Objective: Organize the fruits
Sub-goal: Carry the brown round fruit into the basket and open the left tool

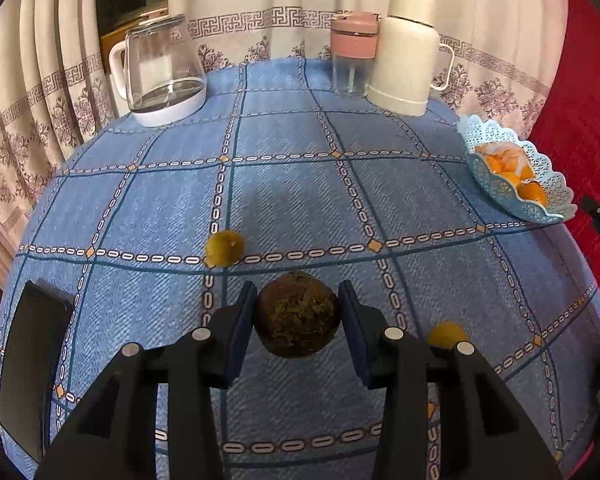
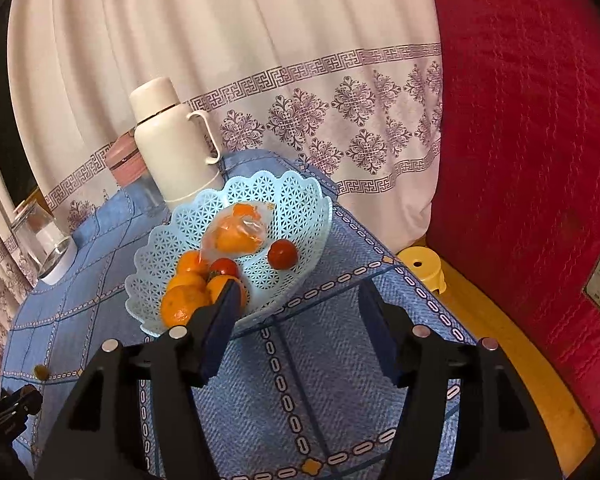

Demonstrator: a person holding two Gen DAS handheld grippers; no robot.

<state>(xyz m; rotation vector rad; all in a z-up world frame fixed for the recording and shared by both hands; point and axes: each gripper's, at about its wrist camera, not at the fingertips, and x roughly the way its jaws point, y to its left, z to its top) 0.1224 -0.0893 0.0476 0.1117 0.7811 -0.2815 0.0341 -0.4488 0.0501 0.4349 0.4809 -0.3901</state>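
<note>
My left gripper (image 1: 298,292) is shut on a dark brown round fruit (image 1: 296,314), with both pads pressed on its sides above the blue checked tablecloth (image 1: 300,200). A small yellow-green fruit (image 1: 225,247) lies just beyond it to the left. Another yellow fruit (image 1: 447,334) peeks out behind the right finger. The pale blue lattice basket (image 2: 300,188) holds several oranges (image 2: 182,304), a bagged orange (image 2: 236,232) and two red tomatoes (image 2: 283,254). My right gripper (image 2: 299,290) stands open at the basket's near rim with nothing between its fingers.
At the table's back stand a glass jug (image 1: 162,76), a pink-lidded cup (image 1: 354,56) and a white thermos (image 1: 406,52). A black flat device (image 1: 32,360) lies near the left edge. A yellow stool (image 2: 422,266) and a red cloth (image 2: 520,160) are right of the table.
</note>
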